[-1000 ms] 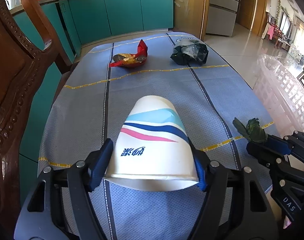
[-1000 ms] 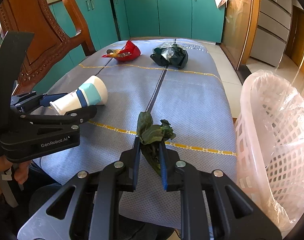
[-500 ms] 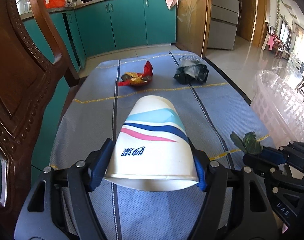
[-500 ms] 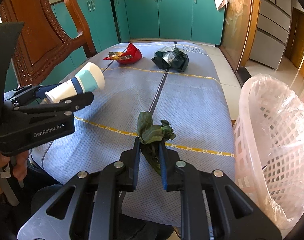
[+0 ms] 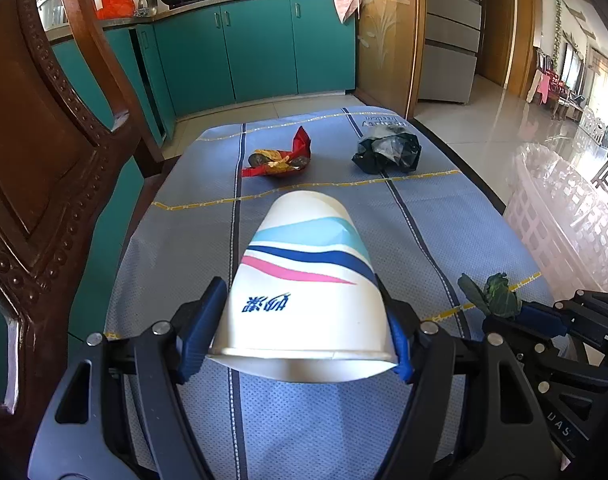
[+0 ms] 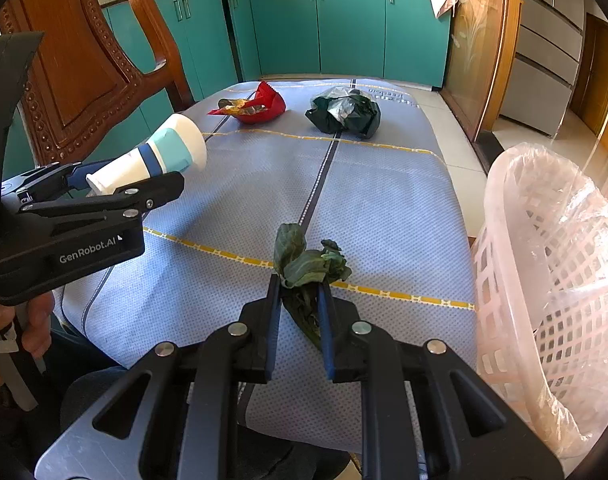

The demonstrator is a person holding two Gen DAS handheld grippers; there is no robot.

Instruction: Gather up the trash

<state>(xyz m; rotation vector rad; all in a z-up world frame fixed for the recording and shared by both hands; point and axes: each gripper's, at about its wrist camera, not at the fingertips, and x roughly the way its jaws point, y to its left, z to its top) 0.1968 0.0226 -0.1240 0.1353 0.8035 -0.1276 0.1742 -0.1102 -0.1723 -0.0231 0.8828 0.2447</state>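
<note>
My left gripper (image 5: 300, 320) is shut on a white paper cup (image 5: 304, 280) with blue and pink stripes, held bottom-forward above the table; the cup (image 6: 156, 156) and that gripper (image 6: 120, 184) also show at the left of the right wrist view. My right gripper (image 6: 300, 300) is shut on a wilted green leaf (image 6: 304, 268), held over the table's near edge; the leaf (image 5: 491, 294) shows at the right of the left wrist view. At the far end lie a red snack wrapper (image 6: 256, 108) and a crumpled dark plastic bag (image 6: 343, 112).
A pale lattice basket (image 6: 551, 280) lined with a clear bag stands on the floor right of the table (image 6: 383, 200), which wears a blue-grey cloth. A carved wooden chair (image 6: 88, 68) stands at the left. Teal cabinets (image 6: 323, 24) lie beyond.
The left gripper has risen a little and tipped up with the cup, showing more of the kitchen counter. The right gripper and its leaf have kept still.
</note>
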